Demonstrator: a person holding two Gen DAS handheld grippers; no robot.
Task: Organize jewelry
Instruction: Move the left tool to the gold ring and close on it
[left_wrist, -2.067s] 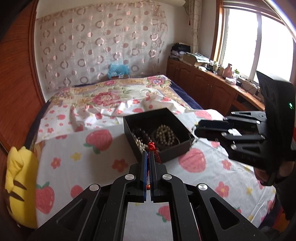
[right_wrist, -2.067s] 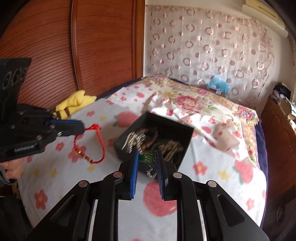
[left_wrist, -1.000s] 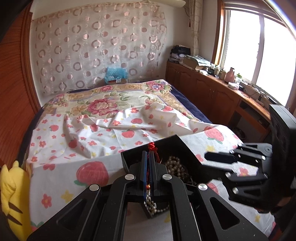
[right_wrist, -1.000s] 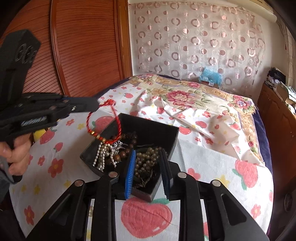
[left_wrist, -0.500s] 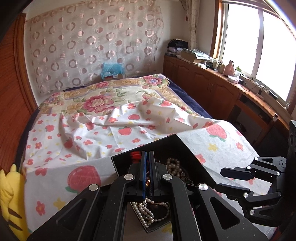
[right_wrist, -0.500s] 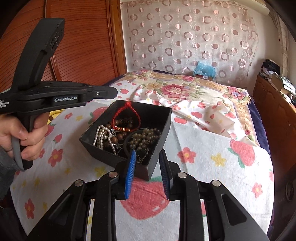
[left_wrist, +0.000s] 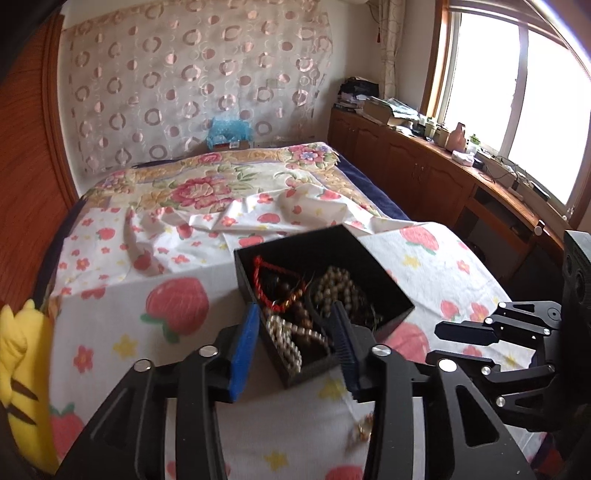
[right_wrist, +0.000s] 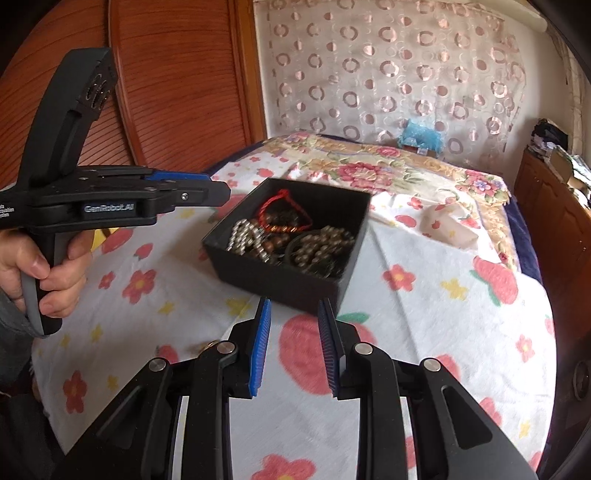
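A black box (left_wrist: 369, 258) (right_wrist: 280, 280) sits on the strawberry-print sheet. Inside lie a red cord bracelet (left_wrist: 273, 284) (right_wrist: 284, 210), a pearl strand (left_wrist: 284, 339) (right_wrist: 243, 236) and brown bead bracelets (left_wrist: 336, 288) (right_wrist: 321, 243). My left gripper (left_wrist: 295, 332) (right_wrist: 218, 188) hovers at the box's near left corner. Its jaws are opening, and they hold nothing. My right gripper (right_wrist: 294, 347) (left_wrist: 439, 343) is open and empty, just short of the box's front wall.
A small gold-coloured piece (left_wrist: 364, 424) (right_wrist: 207, 345), blurred, lies on the sheet near me. A yellow plush toy (left_wrist: 18, 369) rests at the bed's left edge. Wooden wardrobe doors (right_wrist: 177, 92) stand on the left, low cabinets (left_wrist: 424, 173) under the window on the right.
The left gripper carried the red bracelet over the box, let it drop in, opened and drew back. The right gripper pulled back from over the box to its front wall.
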